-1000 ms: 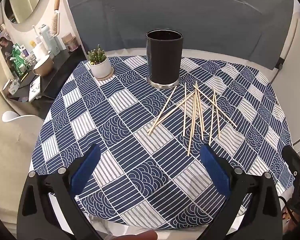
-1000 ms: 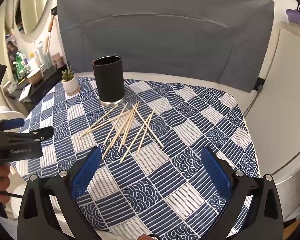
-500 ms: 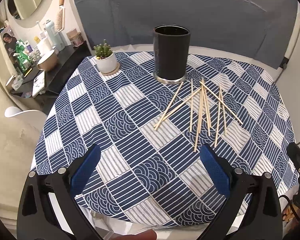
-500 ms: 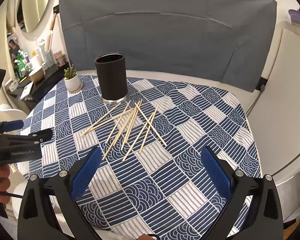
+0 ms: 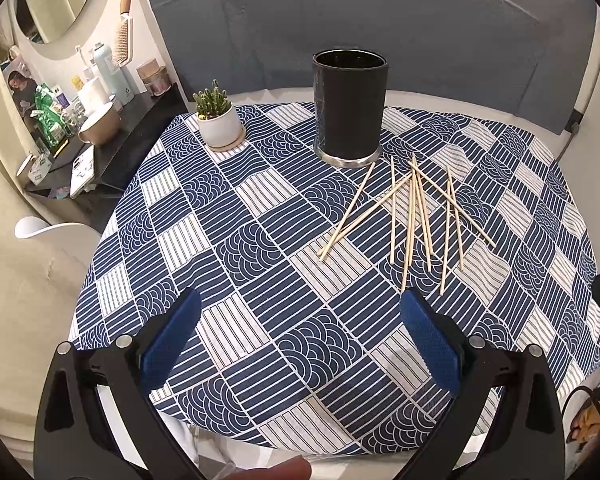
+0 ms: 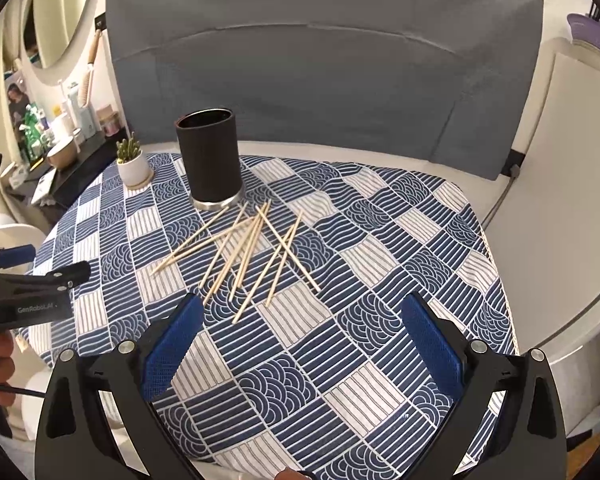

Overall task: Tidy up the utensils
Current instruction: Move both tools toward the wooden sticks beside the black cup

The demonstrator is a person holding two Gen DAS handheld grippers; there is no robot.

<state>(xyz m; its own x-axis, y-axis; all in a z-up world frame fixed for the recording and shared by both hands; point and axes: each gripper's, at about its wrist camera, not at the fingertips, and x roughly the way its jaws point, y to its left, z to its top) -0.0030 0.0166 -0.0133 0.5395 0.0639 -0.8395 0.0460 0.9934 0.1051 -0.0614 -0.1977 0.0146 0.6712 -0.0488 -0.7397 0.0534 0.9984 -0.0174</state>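
Several wooden chopsticks (image 5: 414, 216) lie scattered and crossed on the blue patterned tablecloth (image 5: 260, 232), just in front of a tall black cylindrical holder (image 5: 350, 106) that stands upright and looks empty. They also show in the right wrist view, the chopsticks (image 6: 248, 248) and the holder (image 6: 210, 160). My left gripper (image 5: 300, 312) is open and empty above the near part of the table. My right gripper (image 6: 300, 312) is open and empty, close in front of the chopsticks. The left gripper's body (image 6: 32, 284) shows at the left edge of the right wrist view.
A small cactus in a white pot (image 5: 218, 120) stands at the table's far left. A grey sofa back (image 5: 360, 20) rises behind the table. A dark side shelf (image 5: 80, 128) with bottles and a bowl stands to the left. A white chair (image 5: 40, 264) is near left.
Both grippers have moved forward toward the table, so the holder and chopsticks look closer. Both stay open. Nothing on the table has moved.
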